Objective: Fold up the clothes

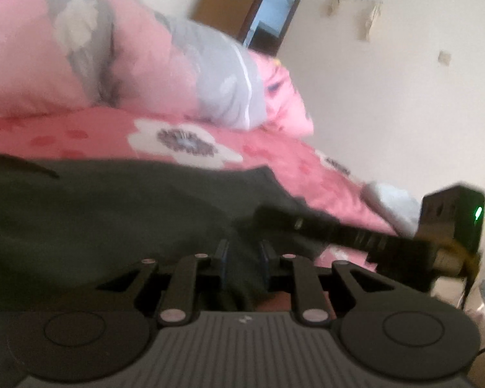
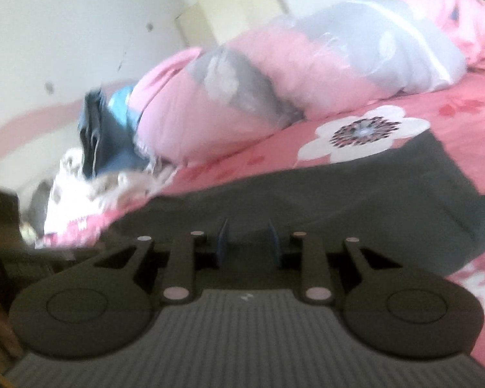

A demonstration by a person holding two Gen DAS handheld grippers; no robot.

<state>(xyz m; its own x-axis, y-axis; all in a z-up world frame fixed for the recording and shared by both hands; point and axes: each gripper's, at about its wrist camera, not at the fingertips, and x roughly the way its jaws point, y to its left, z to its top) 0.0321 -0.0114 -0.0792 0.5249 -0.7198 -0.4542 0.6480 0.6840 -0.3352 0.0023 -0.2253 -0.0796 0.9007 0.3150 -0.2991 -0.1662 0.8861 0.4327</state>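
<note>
Dark garment [image 1: 113, 213] lay on pink floral bedsheet [image 1: 258, 148], left gripper [image 1: 244, 252] and right gripper [image 2: 248, 242] jaws narrowly parted, grip unclear, rolled quilt [image 2: 274, 74] upper frame

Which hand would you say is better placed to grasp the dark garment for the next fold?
Probably the left: the dark garment runs between the left gripper's fingers, while the right gripper only faces it; blur hides any grip.
</note>
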